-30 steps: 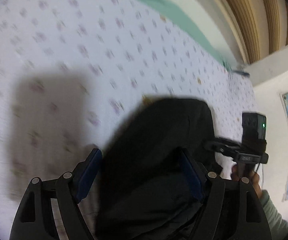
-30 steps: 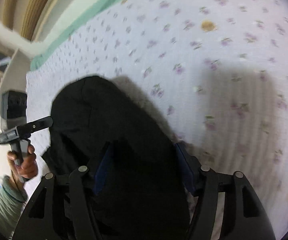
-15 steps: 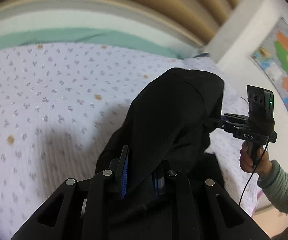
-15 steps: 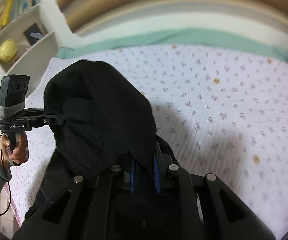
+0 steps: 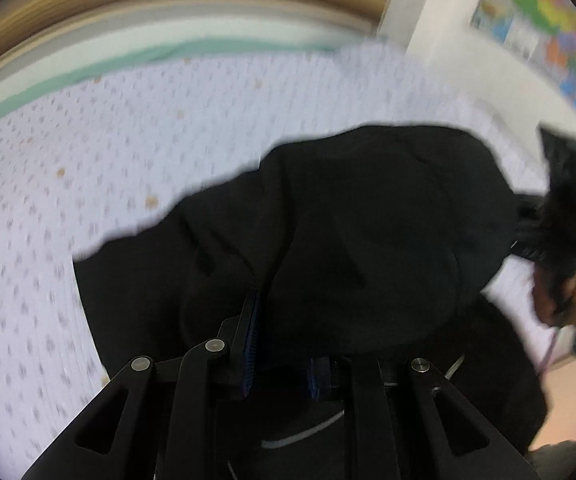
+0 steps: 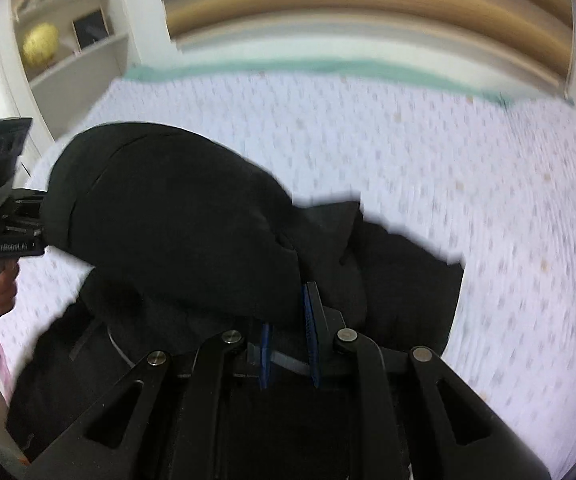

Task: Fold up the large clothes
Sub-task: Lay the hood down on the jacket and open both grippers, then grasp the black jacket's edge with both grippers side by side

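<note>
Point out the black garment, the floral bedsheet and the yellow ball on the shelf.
Black garment (image 5: pixel 368 220): left wrist view, on the lifted fabric's middle.
Floral white bedsheet (image 6: pixel 448 168): right wrist view, on bare printed cloth right of the garment.
Yellow ball (image 6: pixel 40 44): right wrist view, on its centre, on the white shelf.

Left tongs (image 5: pixel 279 344) and right tongs (image 6: pixel 288 340) both clamped on black cloth, angled steeply downward.

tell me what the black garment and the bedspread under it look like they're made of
Black garment: thick, matte woven or knit fabric, probably; it drapes in soft, heavy folds without shine. Bedspread: pale cotton-like cloth, apparently ribbed or quilted, with a small printed floral pattern; motion blur leaves this uncertain.
</note>
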Action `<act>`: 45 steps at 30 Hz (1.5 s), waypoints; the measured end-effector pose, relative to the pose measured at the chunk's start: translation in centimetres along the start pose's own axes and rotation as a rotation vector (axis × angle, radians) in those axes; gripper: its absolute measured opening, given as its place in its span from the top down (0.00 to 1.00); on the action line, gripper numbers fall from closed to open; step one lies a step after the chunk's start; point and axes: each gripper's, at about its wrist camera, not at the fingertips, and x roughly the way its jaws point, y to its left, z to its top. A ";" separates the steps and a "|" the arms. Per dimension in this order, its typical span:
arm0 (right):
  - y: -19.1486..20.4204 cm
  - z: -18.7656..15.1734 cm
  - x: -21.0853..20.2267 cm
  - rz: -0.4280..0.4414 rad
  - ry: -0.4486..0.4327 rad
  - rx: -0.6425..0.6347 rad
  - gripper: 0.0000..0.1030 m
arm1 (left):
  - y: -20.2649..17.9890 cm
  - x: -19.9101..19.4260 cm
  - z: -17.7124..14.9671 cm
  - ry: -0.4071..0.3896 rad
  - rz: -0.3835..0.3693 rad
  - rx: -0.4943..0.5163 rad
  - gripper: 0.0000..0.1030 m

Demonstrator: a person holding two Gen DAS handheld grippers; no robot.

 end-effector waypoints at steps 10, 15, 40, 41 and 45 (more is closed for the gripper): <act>-1.3 -10.5 2.3 0.081 0.081 0.154 0.80 | 0.2 1.5 -10.1 -0.036 0.006 -0.048 0.80; -2.6 -8.2 -2.9 0.110 -0.012 0.202 0.57 | 1.7 -4.2 -11.0 -0.133 -0.023 -0.101 0.79; 5.1 -9.1 5.2 0.014 0.114 0.121 0.35 | -0.9 4.8 -9.6 -0.056 -0.194 -0.234 0.44; 5.1 -8.9 4.6 0.037 0.110 0.132 0.35 | -1.7 3.8 -9.7 -0.067 -0.165 -0.201 0.44; 5.6 -9.3 -0.4 0.084 -0.006 0.104 0.35 | -3.7 -0.9 -10.8 -0.174 -0.130 -0.113 0.44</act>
